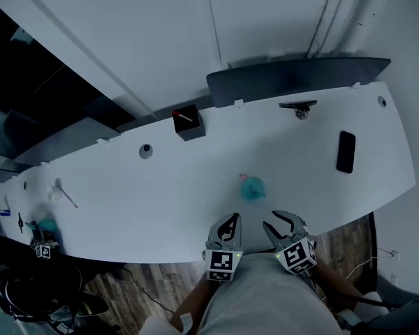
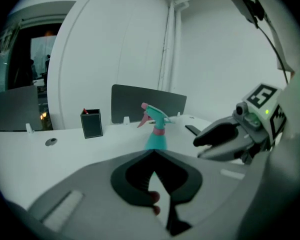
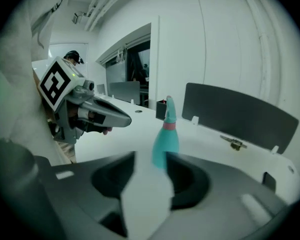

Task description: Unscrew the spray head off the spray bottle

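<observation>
A teal spray bottle (image 1: 251,187) with a teal-and-pink spray head stands upright on the white table (image 1: 160,194), a short way beyond both grippers. In the left gripper view the bottle (image 2: 156,129) shows just above the tips of my left gripper (image 2: 154,154), whose jaws are shut and empty. My right gripper (image 3: 150,159) has its jaws apart with bare table showing between them, and the bottle (image 3: 166,139) stands just past its tips, untouched. In the head view the left gripper (image 1: 228,222) and the right gripper (image 1: 278,218) hover side by side over the table's near edge.
A black pen holder (image 1: 188,123) stands at the back of the table. A bunch of keys (image 1: 298,107) and a black phone (image 1: 346,151) lie to the right. A dark divider panel (image 1: 293,75) runs along the far edge. Small items lie at the left end (image 1: 56,194).
</observation>
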The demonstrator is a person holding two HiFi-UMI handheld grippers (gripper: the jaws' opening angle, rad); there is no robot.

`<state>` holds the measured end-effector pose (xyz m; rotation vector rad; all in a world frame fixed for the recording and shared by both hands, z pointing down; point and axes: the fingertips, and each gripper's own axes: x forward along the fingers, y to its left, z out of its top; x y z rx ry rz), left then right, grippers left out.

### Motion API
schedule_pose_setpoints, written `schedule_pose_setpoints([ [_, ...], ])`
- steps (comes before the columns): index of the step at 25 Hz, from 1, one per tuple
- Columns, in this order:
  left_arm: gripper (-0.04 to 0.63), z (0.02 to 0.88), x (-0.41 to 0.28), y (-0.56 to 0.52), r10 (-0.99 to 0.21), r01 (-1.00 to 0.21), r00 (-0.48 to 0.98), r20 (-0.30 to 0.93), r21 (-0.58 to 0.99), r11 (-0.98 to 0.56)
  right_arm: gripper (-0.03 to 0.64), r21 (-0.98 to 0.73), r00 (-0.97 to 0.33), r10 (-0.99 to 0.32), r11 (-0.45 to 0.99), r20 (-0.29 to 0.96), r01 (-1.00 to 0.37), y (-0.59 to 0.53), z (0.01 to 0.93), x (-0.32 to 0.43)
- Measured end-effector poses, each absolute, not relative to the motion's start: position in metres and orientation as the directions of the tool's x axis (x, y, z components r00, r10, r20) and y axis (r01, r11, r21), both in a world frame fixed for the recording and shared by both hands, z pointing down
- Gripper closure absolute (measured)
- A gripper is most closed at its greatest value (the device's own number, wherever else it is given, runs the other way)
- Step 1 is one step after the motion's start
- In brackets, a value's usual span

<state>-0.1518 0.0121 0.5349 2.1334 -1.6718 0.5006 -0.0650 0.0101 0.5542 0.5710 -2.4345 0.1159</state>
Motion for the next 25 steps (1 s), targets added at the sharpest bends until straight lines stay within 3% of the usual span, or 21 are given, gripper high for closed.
schedule_pose_setpoints([
  [1, 0.594, 0.535, -0.153, 0.008, -0.837, -0.977, 0.211, 0.504, 0.072, -0.202, 0.309, 0.028, -0.718, -0.332, 0.916, 0.611, -0.399, 0.007, 0.563, -0.069],
  [2, 0.594, 0.535, -0.154, 0.003, -0.838, -0.98, 0.195, 0.509, 0.059, -0.192, 0.199, 0.007, -0.725, -0.303, 0.925, 0.618, -0.38, 0.001, 0.57, -0.073],
  [10, 0.594, 0.534, -0.159, -0.017, -0.853, -0.991, 0.083, 0.515, -0.048, -0.125, 0.133, 0.036, -0.74, -0.281, 0.944, 0.611, -0.329, -0.064, 0.624, -0.117],
  [16, 0.594, 0.521, -0.168, -0.02, -0.871, -0.961, 0.042, 0.489, -0.218, -0.169, 0.136, 0.108, -0.75, -0.257, 0.964, 0.609, -0.243, -0.082, 0.642, -0.147],
  [17, 0.594, 0.516, -0.167, -0.021, -0.872, -0.946, 0.043, 0.488, -0.262, -0.193, 0.194, 0.122, -0.75, -0.253, 0.966, 0.611, -0.227, -0.082, 0.643, -0.149],
  [20, 0.594, 0.494, -0.154, -0.023, -0.877, -0.857, 0.069, 0.475, -0.421, -0.296, 0.202, 0.202, -0.74, -0.263, 0.964, 0.619, -0.173, -0.083, 0.636, -0.146],
  [25, 0.594, 0.451, -0.149, -0.024, -0.892, -0.671, 0.128, 0.434, -0.624, -0.4, 0.204, 0.504, -0.652, -0.397, 0.864, 0.646, -0.027, -0.101, 0.607, -0.126],
])
